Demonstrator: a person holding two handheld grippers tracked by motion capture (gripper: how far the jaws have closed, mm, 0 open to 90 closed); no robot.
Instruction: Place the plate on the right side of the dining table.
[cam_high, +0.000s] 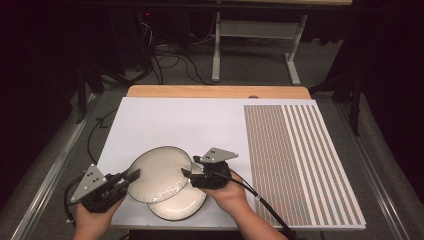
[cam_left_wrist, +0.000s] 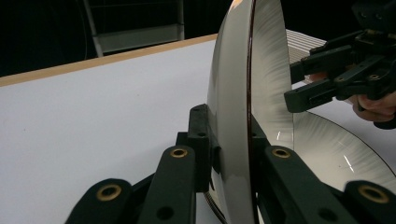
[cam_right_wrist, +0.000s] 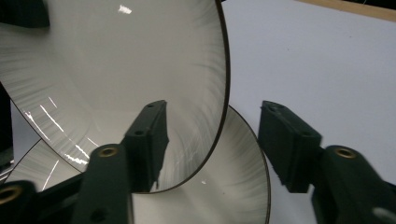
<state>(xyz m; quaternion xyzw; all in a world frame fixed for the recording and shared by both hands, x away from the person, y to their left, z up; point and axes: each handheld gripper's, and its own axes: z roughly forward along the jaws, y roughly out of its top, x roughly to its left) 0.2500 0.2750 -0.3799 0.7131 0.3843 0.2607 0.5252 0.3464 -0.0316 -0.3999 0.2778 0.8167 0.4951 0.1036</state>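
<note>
Two cream plates with dark rims overlap at the near edge of the white mat. The upper plate (cam_high: 159, 172) (cam_left_wrist: 233, 93) (cam_right_wrist: 116, 60) is tilted, with its left rim pinched in my left gripper (cam_high: 131, 176) (cam_left_wrist: 229, 135), which is shut on it. The lower plate (cam_high: 187, 202) (cam_left_wrist: 336, 149) (cam_right_wrist: 233, 186) lies flat on the mat beneath it. My right gripper (cam_high: 189, 167) (cam_right_wrist: 212, 126) straddles the upper plate's right rim. One jaw sits over the plate's face, the other stands clear outside the rim, so it is open.
The white mat (cam_high: 190, 125) covers most of the table. A striped panel (cam_high: 295, 160) takes up its right part, and a wooden table edge (cam_high: 215, 91) shows at the back. A black cable (cam_high: 265, 202) trails from the right gripper. Table legs and cables stand on the floor beyond.
</note>
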